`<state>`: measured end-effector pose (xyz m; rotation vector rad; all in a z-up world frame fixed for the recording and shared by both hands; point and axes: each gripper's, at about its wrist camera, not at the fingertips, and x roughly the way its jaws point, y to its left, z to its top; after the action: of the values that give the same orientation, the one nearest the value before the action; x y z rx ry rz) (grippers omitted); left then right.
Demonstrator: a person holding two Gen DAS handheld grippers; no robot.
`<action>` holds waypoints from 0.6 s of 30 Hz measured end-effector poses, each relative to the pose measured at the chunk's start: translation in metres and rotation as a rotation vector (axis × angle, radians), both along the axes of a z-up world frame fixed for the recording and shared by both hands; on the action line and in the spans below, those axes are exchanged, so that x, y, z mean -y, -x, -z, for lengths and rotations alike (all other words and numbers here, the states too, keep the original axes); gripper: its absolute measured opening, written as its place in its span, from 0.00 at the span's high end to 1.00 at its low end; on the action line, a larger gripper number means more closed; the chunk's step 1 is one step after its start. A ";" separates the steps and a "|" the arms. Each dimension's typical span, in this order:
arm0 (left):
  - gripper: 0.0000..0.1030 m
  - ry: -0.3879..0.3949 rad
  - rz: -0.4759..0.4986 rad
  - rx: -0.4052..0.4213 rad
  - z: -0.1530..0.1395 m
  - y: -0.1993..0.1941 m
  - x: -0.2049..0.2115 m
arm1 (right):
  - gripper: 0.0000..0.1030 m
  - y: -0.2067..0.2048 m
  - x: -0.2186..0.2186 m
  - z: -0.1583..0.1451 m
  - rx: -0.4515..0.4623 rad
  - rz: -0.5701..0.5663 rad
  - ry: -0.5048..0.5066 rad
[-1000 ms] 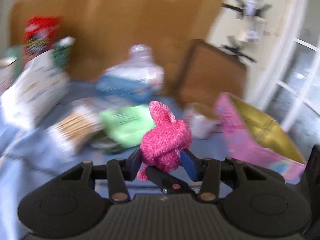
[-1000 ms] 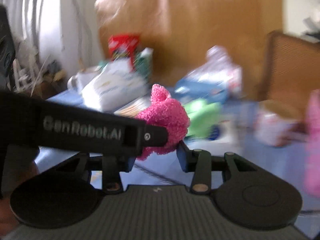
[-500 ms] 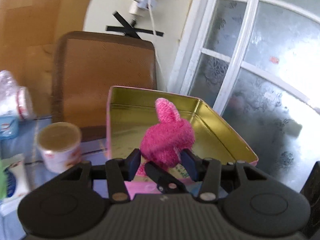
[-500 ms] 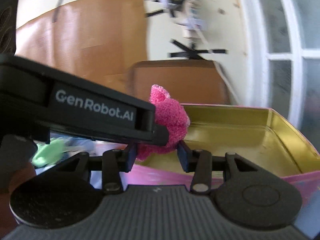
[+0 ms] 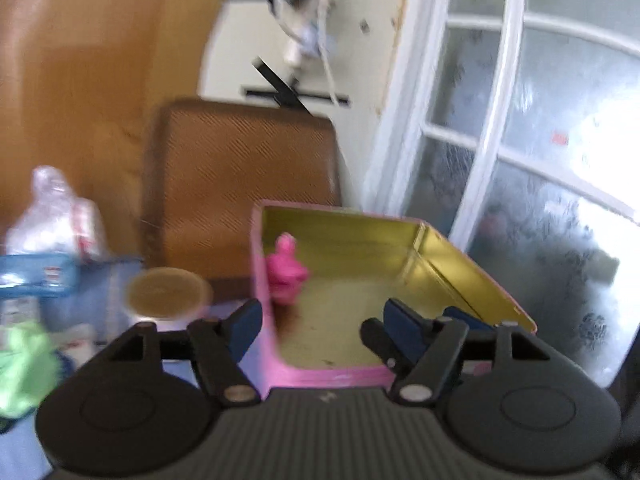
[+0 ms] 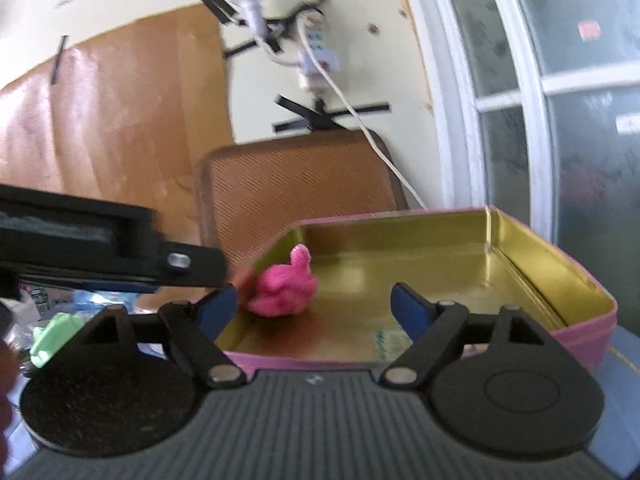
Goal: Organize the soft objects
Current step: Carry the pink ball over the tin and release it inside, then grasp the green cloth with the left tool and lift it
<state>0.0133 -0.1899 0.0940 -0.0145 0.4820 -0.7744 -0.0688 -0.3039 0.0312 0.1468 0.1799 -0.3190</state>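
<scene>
A pink fuzzy knot of cloth (image 5: 285, 274) lies inside the pink tin with a gold lining (image 5: 460, 276), near its left wall. It also shows in the right wrist view (image 6: 286, 288) in the tin (image 6: 576, 332). My left gripper (image 5: 320, 326) is open and empty, its jaws over the tin's near left corner. My right gripper (image 6: 312, 310) is open and empty just in front of the tin, with the cloth beyond it. The left gripper's body crosses the right wrist view at the left (image 6: 120, 252).
A round lidded cup (image 5: 168, 294) stands left of the tin. A green soft item (image 5: 24, 368) and a blue tray with a plastic bag (image 5: 44, 264) lie further left. A brown chair back (image 5: 240, 184) is behind; a window (image 5: 540, 160) at right.
Both grippers were shut on the pink cloth and carried it over the tin. Now both have opened and the cloth lies inside the tin.
</scene>
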 end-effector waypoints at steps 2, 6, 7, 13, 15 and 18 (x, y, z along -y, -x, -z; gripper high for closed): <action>0.29 0.029 -0.052 0.019 -0.002 0.006 -0.035 | 0.18 0.000 -0.011 -0.002 0.007 -0.039 0.014; 0.29 0.007 -0.238 0.027 0.016 0.005 -0.112 | 0.21 -0.010 -0.049 -0.005 -0.020 -0.188 0.051; 0.30 -0.004 -0.283 0.016 0.022 0.004 -0.128 | 0.23 -0.017 -0.059 -0.005 -0.038 -0.241 0.051; 0.33 0.059 -0.488 -0.185 0.059 -0.004 -0.225 | 0.31 -0.086 -0.113 0.001 -0.175 -0.524 -0.008; 0.33 0.074 -0.528 -0.180 0.060 0.001 -0.243 | 0.31 -0.118 -0.135 0.008 -0.234 -0.530 0.035; 0.33 0.095 -0.557 -0.162 0.056 0.008 -0.257 | 0.31 -0.147 -0.168 0.022 -0.310 -0.574 0.095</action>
<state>0.0057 0.0674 0.0377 -0.2904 0.5605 -0.2479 0.0784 -0.1363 0.0093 -0.0527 0.5001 0.2253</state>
